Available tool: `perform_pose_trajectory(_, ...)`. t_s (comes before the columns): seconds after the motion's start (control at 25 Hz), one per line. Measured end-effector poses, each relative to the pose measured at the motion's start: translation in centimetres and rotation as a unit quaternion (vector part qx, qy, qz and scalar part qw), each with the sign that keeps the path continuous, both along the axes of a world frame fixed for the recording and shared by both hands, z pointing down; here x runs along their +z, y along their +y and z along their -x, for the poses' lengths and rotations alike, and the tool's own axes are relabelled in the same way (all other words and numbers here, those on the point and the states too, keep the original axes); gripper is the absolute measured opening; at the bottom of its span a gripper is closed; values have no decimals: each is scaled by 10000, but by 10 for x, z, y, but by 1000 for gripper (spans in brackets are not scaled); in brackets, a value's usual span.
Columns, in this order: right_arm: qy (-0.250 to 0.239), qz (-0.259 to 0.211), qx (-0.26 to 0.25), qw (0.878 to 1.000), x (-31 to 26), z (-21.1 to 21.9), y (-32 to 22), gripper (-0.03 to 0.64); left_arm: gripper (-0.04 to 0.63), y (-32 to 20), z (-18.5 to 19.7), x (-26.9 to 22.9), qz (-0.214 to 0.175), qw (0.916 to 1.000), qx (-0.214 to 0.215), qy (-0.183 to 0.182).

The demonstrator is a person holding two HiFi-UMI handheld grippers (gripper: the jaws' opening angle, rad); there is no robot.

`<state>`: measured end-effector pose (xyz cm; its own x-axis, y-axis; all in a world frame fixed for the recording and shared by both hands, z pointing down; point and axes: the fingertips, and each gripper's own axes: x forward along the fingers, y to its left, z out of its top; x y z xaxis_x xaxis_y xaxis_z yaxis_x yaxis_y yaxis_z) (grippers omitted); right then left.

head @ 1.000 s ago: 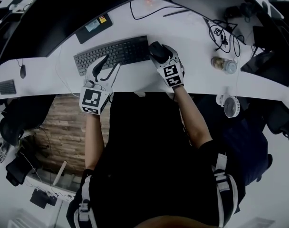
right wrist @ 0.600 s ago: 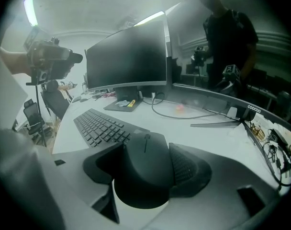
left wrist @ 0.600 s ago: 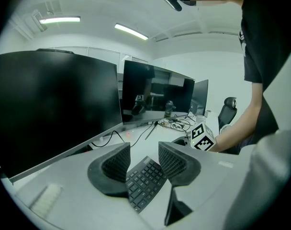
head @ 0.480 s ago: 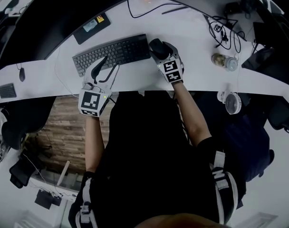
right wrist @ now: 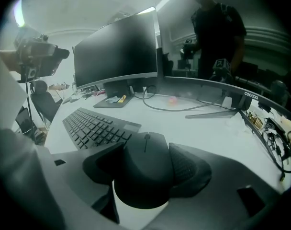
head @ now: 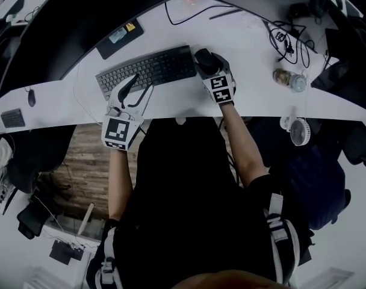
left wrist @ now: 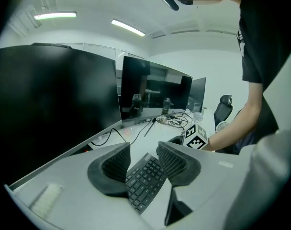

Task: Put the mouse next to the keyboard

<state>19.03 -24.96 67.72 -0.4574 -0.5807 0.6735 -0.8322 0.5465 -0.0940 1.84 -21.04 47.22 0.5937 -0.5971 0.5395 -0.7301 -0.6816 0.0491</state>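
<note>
Mouse gripped by right gripper just beside keyboard; left gripper open, empty; cable behind on desk.

The only word I can read is "coocaa", in pale letters on the lower bezel of the curved monitor at the right of the bench, in my right gripper view. The left marker cube on my left hand-held gripper and the right marker cube on my right hand-held gripper carry black-and-white square code patterns without letters. The stickers on the monitor base and the keyboard legends are too small to read.
</note>
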Motion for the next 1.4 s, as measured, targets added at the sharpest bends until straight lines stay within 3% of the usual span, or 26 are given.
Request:
perform_pose_trajectory(0.6,79,23,530,9986,13,-6,-15,298,181,-9,-3,10,34,9993,358,-115)
perform_pose_trajectory(1.4,145,255,747,9968,33,-9,-14,299,181,-15,-4,7,-18,9986,523,-93)
